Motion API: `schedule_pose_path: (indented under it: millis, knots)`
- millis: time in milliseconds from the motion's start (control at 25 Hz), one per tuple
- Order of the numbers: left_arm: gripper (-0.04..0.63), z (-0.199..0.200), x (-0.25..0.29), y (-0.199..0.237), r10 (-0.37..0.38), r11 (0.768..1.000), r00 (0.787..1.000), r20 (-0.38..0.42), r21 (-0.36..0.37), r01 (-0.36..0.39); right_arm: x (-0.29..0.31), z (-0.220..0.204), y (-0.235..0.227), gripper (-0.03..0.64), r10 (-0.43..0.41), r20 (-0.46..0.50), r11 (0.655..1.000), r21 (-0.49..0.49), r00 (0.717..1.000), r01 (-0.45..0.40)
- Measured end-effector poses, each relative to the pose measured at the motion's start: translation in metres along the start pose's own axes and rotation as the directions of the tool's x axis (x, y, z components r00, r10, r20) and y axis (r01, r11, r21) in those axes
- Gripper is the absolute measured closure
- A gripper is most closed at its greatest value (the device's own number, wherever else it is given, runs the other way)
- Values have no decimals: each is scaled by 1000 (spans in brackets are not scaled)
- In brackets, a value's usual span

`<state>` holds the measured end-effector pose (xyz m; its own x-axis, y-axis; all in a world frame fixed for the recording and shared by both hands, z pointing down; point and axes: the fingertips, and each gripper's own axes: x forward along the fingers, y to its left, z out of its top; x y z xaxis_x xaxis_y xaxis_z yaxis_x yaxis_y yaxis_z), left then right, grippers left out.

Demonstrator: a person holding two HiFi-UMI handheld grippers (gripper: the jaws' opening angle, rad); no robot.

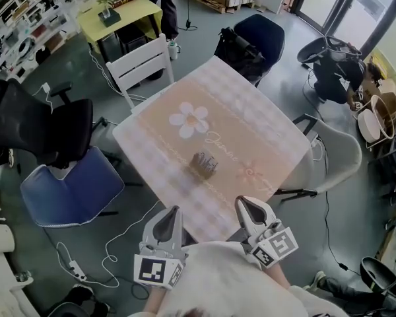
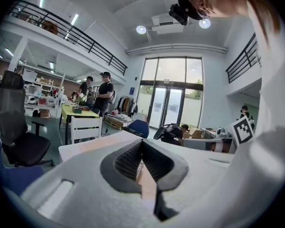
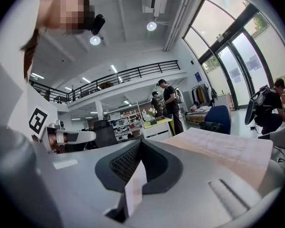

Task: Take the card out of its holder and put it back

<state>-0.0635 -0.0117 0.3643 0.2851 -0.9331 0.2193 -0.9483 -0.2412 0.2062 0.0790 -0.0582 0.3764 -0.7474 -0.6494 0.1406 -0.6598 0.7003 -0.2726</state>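
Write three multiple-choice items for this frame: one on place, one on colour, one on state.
1. Where does the card holder stand?
A) on the table, near the flower print
B) on the floor
C) on a chair seat
2. What colour is the seat of the chair left of the table?
A) red
B) blue
C) yellow
3. How do the jaws of the right gripper stand?
A) wide apart
B) closed together
C) out of view
Answers: 1 A, the head view shows it mid-table; 2 B, the seat is plainly blue; 3 B, the right gripper view shows the tips meeting.
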Motion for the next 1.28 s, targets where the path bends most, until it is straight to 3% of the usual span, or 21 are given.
schedule_pose_path:
  millis: [480, 1000, 1280]
  knots:
    - [595, -4, -12, 14, 55, 997, 998, 5, -48, -55, 4, -5, 12, 620, 31, -26, 999, -22, 999, -31]
    - [595, 3, 3, 0, -49, 997, 998, 40, -50, 51, -3, -3, -7, 620, -47, -17, 998, -47, 999, 46]
    - [595, 2, -1, 15, 22, 997, 999, 33, -68, -19, 30, 6, -31, 560, -27, -37, 995, -98, 999, 24]
